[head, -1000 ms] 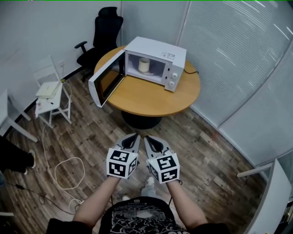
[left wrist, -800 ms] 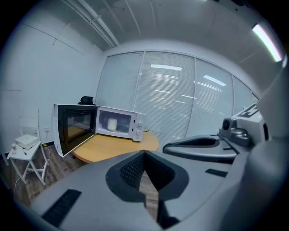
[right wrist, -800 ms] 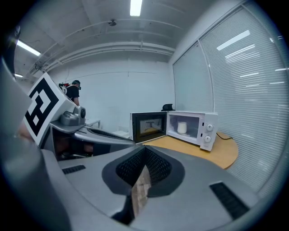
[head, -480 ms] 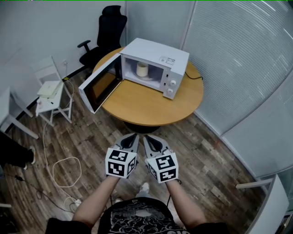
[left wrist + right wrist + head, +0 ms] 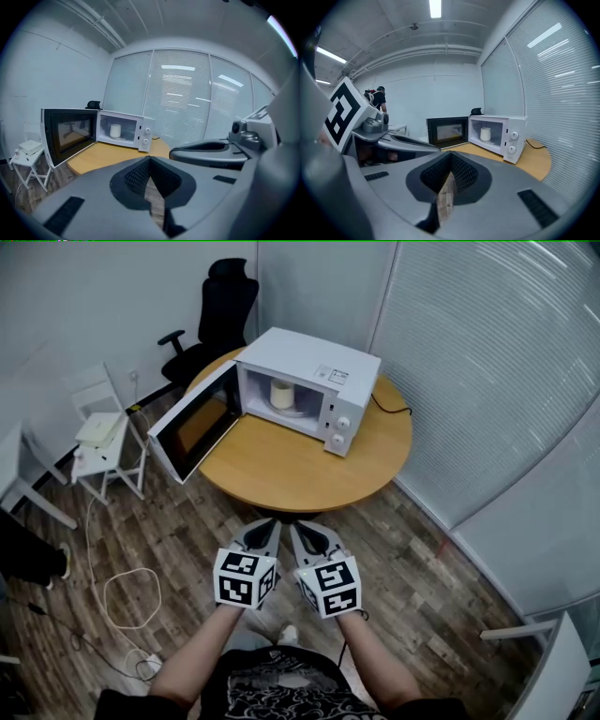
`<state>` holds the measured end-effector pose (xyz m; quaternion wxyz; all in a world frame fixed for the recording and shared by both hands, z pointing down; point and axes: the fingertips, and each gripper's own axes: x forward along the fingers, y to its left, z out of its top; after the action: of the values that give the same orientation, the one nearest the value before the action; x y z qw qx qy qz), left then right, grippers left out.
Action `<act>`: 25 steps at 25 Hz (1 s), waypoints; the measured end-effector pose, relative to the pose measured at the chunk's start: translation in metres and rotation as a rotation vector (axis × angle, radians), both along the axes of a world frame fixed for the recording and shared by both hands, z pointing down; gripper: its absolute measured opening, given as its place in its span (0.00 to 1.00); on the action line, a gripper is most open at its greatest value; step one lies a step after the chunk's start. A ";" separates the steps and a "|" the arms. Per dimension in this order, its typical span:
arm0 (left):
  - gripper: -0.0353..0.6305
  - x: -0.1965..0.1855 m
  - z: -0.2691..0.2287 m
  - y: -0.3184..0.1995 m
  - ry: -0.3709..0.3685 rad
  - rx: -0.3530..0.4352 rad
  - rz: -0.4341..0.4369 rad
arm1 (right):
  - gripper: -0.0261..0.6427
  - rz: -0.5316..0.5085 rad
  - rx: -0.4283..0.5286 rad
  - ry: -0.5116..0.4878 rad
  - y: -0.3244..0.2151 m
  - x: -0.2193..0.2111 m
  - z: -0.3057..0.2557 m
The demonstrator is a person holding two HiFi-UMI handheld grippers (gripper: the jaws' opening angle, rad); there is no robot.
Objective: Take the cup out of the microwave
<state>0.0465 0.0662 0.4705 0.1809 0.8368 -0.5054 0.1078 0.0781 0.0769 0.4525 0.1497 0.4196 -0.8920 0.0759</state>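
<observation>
A white microwave (image 5: 314, 381) stands on a round wooden table (image 5: 291, 460) with its door (image 5: 190, 423) swung wide open to the left. A pale cup (image 5: 281, 393) stands upright inside on the turntable. It also shows in the left gripper view as the cup (image 5: 115, 130) and in the right gripper view as the cup (image 5: 485, 134). My left gripper (image 5: 265, 529) and right gripper (image 5: 302, 531) hover side by side over the floor just short of the table's near edge, well away from the cup. Both are shut and hold nothing.
A black office chair (image 5: 220, 306) stands behind the table. At the left are a white chair (image 5: 101, 432) with things on it, and a cable (image 5: 117, 592) looped on the wooden floor. Glass walls with blinds (image 5: 487, 362) close the right side. A person (image 5: 378, 99) stands far off.
Both grippers have come forward together toward the table and now sit just below its near edge. The microwave has shifted a little in the view. The jaws stay shut.
</observation>
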 end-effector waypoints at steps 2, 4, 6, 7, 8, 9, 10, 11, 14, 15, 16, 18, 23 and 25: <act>0.07 0.002 -0.001 -0.003 0.002 0.001 0.003 | 0.06 0.006 0.001 -0.001 -0.003 0.003 -0.001; 0.07 0.002 -0.001 -0.009 0.006 -0.001 0.002 | 0.06 0.008 0.001 0.000 -0.007 0.004 -0.001; 0.07 0.002 0.001 -0.015 0.012 -0.005 0.003 | 0.06 0.008 -0.003 0.003 -0.012 0.003 0.000; 0.07 0.002 0.002 -0.019 0.014 -0.006 0.006 | 0.06 0.009 -0.004 0.005 -0.015 0.002 0.002; 0.07 0.002 0.003 -0.022 0.016 -0.008 0.008 | 0.06 0.010 -0.006 0.007 -0.018 0.001 0.003; 0.07 0.000 0.005 -0.025 0.018 -0.009 0.011 | 0.06 0.011 -0.008 0.010 -0.022 -0.001 0.005; 0.07 -0.002 0.007 -0.030 0.021 -0.011 0.013 | 0.06 0.012 -0.009 0.013 -0.026 -0.004 0.006; 0.07 -0.004 0.008 -0.035 0.023 -0.013 0.015 | 0.06 0.013 -0.010 0.017 -0.031 -0.007 0.007; 0.07 -0.013 0.013 -0.056 0.036 -0.023 0.020 | 0.06 0.022 -0.015 0.027 -0.051 -0.016 0.009; 0.07 -0.016 0.013 -0.064 0.040 -0.026 0.024 | 0.06 0.024 -0.017 0.031 -0.057 -0.019 0.009; 0.07 -0.018 0.014 -0.071 0.042 -0.029 0.030 | 0.06 0.027 -0.020 0.037 -0.063 -0.022 0.009; 0.07 -0.021 0.014 -0.088 0.046 -0.031 0.043 | 0.06 0.035 -0.022 0.046 -0.078 -0.027 0.009; 0.07 -0.029 0.015 -0.131 0.056 -0.037 0.082 | 0.06 0.075 -0.026 0.055 -0.119 -0.036 0.007; 0.07 -0.034 0.014 -0.146 0.054 -0.037 0.100 | 0.06 0.090 -0.030 0.057 -0.134 -0.042 0.007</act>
<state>0.0120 -0.0795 0.4843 0.2042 0.8602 -0.4558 0.1032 0.0359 -0.0575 0.4598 0.1778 0.4591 -0.8663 0.0840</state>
